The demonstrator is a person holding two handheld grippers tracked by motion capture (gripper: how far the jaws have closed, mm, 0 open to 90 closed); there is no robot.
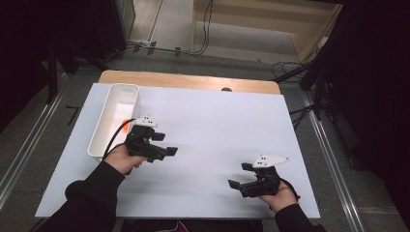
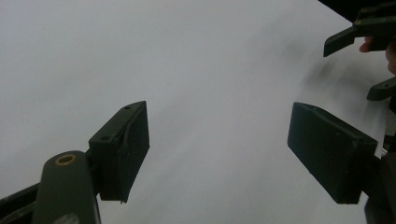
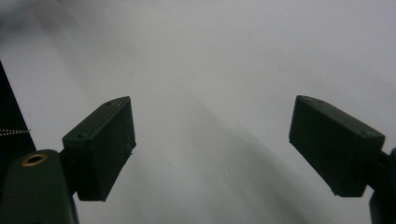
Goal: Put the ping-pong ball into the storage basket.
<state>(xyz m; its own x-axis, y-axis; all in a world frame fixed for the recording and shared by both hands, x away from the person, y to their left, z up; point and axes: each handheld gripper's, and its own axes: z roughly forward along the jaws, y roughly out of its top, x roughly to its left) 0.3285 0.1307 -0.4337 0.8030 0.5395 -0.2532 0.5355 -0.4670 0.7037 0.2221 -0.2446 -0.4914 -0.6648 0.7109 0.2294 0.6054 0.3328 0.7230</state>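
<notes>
Both grippers released, nothing between jaws: left gripper [image 1: 167, 148] just beside the bin [image 1: 112, 126], right gripper [image 1: 238, 177] near table [image 1: 217, 121] front-right edge. Wide bare surface between. Bin holds something orange [image 1: 126, 123], mostly hidden.

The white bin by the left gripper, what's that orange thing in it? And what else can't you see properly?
- The orange thing in the white bin, high view: too small to name, and partly covered by the left gripper and its cable.
- The bin's near end, high view: hidden behind the left hand.
- The dark spot at the table's far edge, high view: too small to identify.
- Right gripper: open, nothing between its jaws.
</notes>
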